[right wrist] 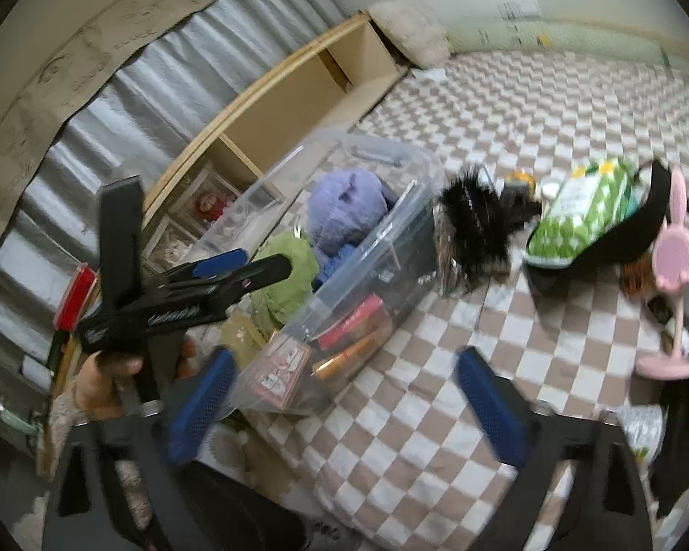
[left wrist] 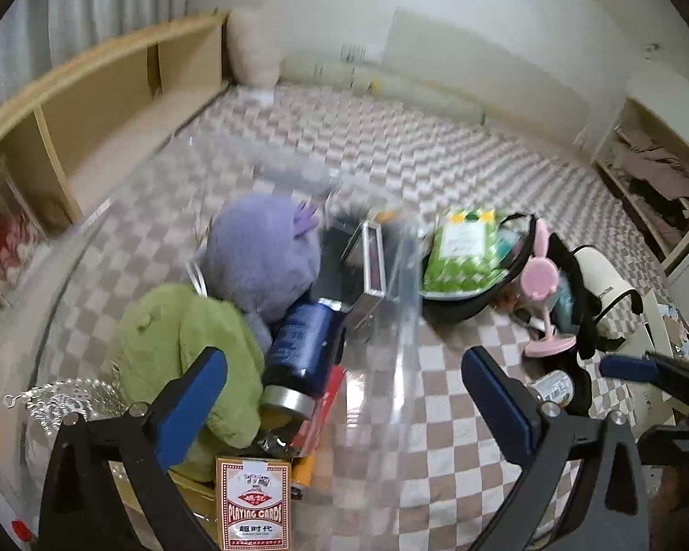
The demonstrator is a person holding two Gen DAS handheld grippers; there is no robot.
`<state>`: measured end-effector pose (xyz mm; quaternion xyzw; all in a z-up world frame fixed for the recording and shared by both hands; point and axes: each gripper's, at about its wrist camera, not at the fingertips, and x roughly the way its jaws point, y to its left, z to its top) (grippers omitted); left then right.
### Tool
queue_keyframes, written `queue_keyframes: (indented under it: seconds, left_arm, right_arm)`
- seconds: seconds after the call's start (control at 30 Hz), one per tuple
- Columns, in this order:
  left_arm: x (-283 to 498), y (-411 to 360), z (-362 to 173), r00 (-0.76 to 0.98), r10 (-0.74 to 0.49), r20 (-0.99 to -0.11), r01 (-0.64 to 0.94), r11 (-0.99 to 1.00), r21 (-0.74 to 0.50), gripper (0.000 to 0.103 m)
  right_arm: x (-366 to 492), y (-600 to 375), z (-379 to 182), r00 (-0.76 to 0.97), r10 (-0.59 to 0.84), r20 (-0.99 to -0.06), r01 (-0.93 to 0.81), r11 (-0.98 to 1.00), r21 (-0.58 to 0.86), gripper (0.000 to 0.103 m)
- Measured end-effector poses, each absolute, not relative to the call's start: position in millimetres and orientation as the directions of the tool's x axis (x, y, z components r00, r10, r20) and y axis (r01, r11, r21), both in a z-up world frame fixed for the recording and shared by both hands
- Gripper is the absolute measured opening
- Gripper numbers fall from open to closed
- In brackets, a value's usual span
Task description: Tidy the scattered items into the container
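1. My left claw [left wrist: 344, 395] stands spread wide with nothing between the blue pads; it hangs over the near end of the clear plastic bin [right wrist: 392, 225].
2. My right claw [right wrist: 340, 402] is also spread wide and empty, pointed down at the checkered bed cover [right wrist: 436, 413] just right of the bin.
3. Already in the bin: purple plush [left wrist: 262, 257], green plush [left wrist: 183, 358], dark blue bottle [left wrist: 301, 349], playing card box [left wrist: 252, 505], a red box and an orange tube low by the near wall.
4. Still loose on the bed, to the right of the bin: black furry item [right wrist: 477, 225] touching the bin's outer wall, green-and-white checked packet [right wrist: 578, 216] resting on something black, pink rabbit-eared desk fan [right wrist: 675, 271], white-and-black bottle [left wrist: 606, 289].
5. Judgement: the step in hand is the next pick, and the right claw sits nearer the loose pile.
6. To do it well: take the furry item first, since it is closest; straddle its middle and close on the bulk, not the fringe.
7. Lift it clear above the bin rim before crossing, so the thin wall isn't nudged.
8. Keep the left claw off to the side; the two sit close here.
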<state>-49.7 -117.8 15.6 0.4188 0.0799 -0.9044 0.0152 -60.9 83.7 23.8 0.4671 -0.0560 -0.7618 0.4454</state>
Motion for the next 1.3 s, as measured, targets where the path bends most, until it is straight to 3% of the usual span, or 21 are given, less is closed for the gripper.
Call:
queue_keyframes:
  seconds: [0.7, 0.97, 1.3]
  left_arm:
    - [9.7, -88.3, 57.9, -0.824, -0.059, -0.564, 0.127, -0.988, -0.083, 0.103]
    - [42.8, -80.9, 69.1, -0.862, -0.093, -0.499, 0.141, -0.988, -0.059, 0.103]
    - [68.5, -74.7, 63.0, -0.854, -0.094, -0.511, 0.134, -0.99, -0.041, 0.103]
  right_arm:
    - [-38.8, 100.0, 59.4, -0.371, -0.745, -0.555, 0.711, -0.612, 0.346, 0.103]
    - [-9.6, 114.7, 65.0, -0.46, -0.706, -0.538, 0.743, -0.638, 0.202, 0.103]
    - [21.4, 139.6, 56.8, -0.492, -0.688, -0.533, 0.732, -0.659, 0.174, 0.103]
